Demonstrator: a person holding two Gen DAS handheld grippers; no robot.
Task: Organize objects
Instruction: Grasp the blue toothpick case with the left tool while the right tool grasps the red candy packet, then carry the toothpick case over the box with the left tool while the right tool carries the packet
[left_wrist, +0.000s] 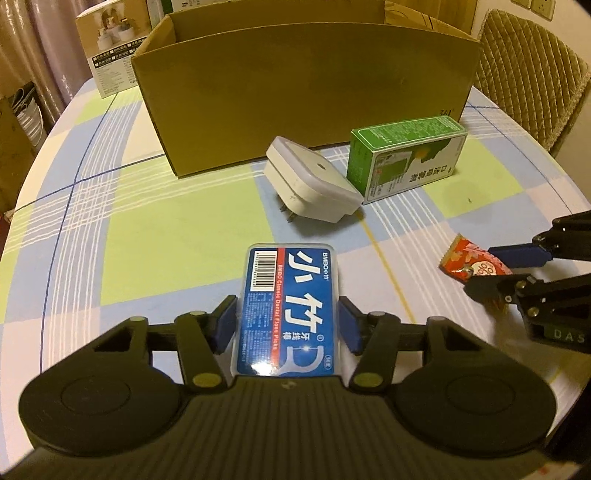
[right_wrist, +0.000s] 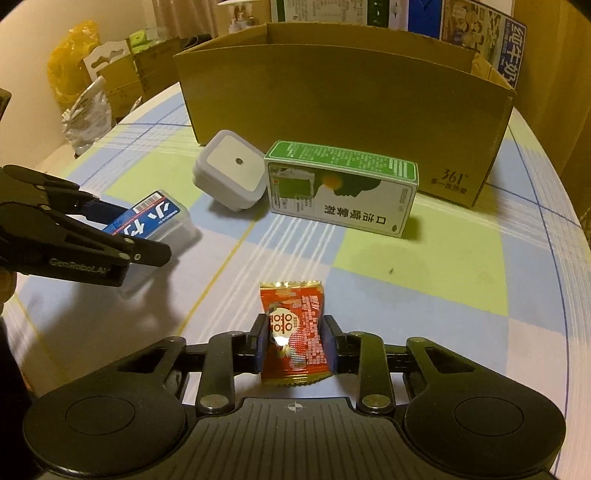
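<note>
L wrist: 1 floss box (left_wrist: 290, 306) in left gripper (left_wrist: 288, 321) | 1 plug (left_wrist: 314, 184) | 1 carton (left_wrist: 295, 92)

Black grippers, blue fingers (left_wrist: 225, 323), brass screws, "DAS" marking.

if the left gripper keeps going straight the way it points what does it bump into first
Probably the white plug-in night light, which lies straight ahead of the left gripper and its dental floss pick box; the cardboard box stands behind it.

The floss-pick case (left_wrist: 288, 310) reads "BMBO Classic Dental Floss Picks"; the cardboard box (right_wrist: 343, 110) "361°"; the left gripper (right_wrist: 155, 236) "GenRobot.AI".
</note>
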